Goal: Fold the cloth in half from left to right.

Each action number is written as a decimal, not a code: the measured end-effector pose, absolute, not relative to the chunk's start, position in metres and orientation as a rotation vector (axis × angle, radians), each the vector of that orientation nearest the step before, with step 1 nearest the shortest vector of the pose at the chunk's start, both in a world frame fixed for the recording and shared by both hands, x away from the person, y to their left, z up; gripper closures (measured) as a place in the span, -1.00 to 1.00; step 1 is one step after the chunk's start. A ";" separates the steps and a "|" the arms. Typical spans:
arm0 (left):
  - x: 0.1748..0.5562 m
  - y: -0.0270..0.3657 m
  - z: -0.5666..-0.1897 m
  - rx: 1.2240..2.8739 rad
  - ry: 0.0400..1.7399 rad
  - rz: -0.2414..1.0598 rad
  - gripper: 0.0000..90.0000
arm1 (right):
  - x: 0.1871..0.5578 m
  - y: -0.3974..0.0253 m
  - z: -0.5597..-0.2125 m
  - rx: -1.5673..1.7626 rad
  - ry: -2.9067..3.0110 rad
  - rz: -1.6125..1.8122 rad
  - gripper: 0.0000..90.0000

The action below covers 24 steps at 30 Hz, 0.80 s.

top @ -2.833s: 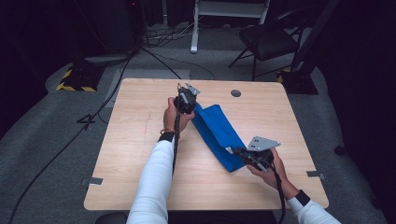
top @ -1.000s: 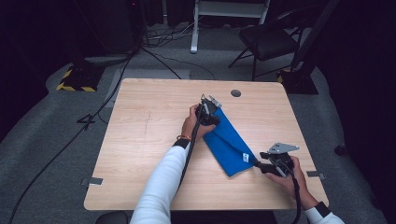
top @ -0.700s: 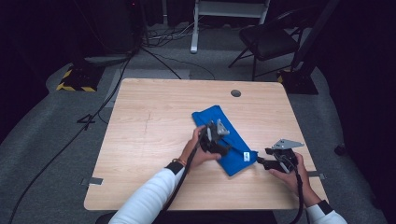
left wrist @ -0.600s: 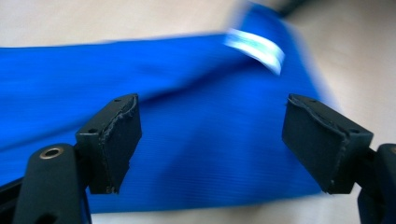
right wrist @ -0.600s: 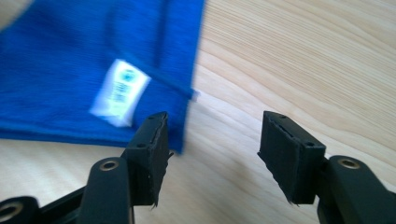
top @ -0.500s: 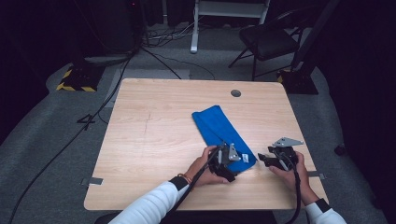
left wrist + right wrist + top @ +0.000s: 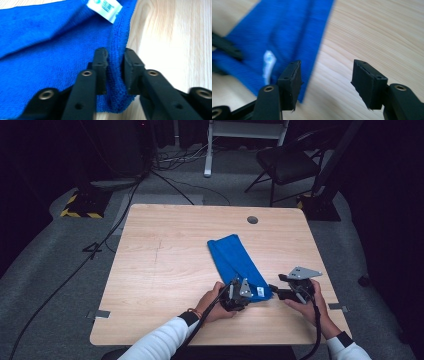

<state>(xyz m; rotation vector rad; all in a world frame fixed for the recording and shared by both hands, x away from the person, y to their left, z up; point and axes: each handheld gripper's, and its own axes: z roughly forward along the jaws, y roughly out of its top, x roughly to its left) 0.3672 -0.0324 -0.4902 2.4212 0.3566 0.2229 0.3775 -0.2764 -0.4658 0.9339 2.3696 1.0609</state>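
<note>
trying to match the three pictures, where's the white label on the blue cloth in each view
High view: white label at the blue cloth's near end, between the two claws.
Left gripper view: top centre, beyond the left claw shut on the cloth's edge.
Right gripper view: left of centre, blurred.
Shared landmark: the cloth's near end on the table.

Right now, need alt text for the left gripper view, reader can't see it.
The left gripper has its two black jaws pinched on the thick folded edge of a blue towel lying on a light wooden table. A small white label is sewn into the towel's edge just beyond the jaws.
</note>
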 end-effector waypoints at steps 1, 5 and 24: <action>0.366 -0.030 -0.490 2.428 0.351 0.226 0.73 | 0.377 -0.276 -0.466 0.934 2.370 1.061 -0.09; 0.361 -0.023 -0.489 2.439 0.353 0.229 0.72 | 0.372 -0.255 -0.467 0.832 2.454 1.026 -0.12; 0.346 0.005 -0.490 2.423 0.327 0.188 0.62 | 0.358 -0.224 -0.468 0.701 2.587 0.939 0.32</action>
